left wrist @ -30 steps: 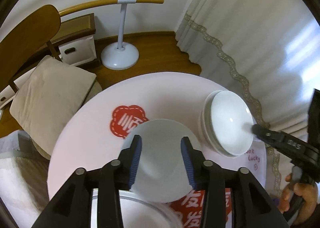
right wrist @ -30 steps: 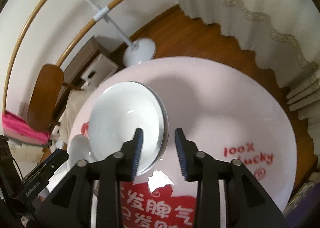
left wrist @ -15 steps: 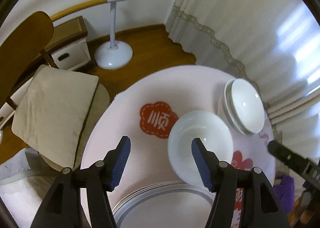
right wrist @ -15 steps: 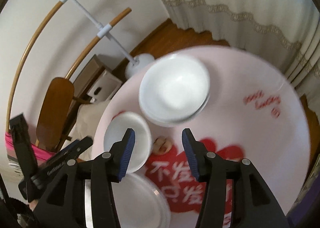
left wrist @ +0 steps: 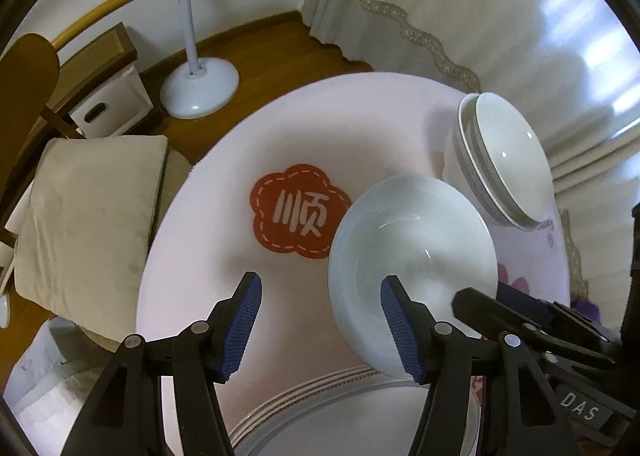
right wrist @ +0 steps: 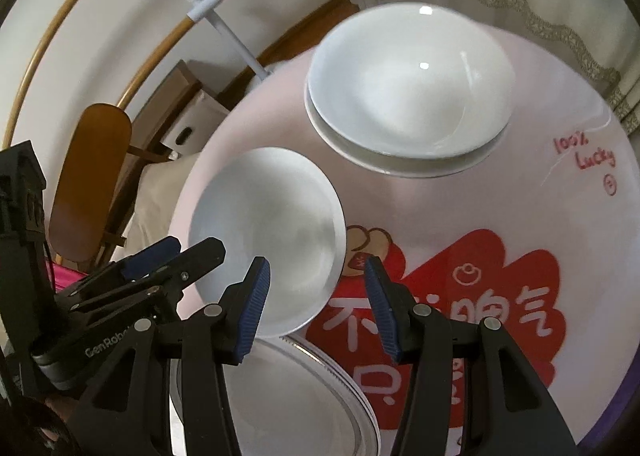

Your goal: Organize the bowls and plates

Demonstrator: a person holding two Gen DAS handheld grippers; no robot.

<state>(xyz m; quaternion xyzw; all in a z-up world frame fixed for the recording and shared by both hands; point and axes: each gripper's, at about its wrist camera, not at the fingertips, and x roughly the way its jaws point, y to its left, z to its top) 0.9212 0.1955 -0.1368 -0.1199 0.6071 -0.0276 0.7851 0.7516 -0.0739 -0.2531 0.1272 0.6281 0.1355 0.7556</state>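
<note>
While upright, the small bowl (left wrist: 412, 252) opens upward beside stacked bowls (left wrist: 504, 160)

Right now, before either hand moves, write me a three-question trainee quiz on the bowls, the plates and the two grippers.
1. True or false: the single bowl is nested in the bowl stack.
2. Which lies nearest the cameras on the table?
A. the plates
B. the bowl stack
C. the red patch
3. Fill in: the left gripper and the right gripper each hold ____.

Key
1. False: it stands apart, beside the stack.
2. A
3. Nothing: the left one's jaws are closing with one finger over the single bowl and no grip on it that I can see; the right one's are open over the table.
</note>
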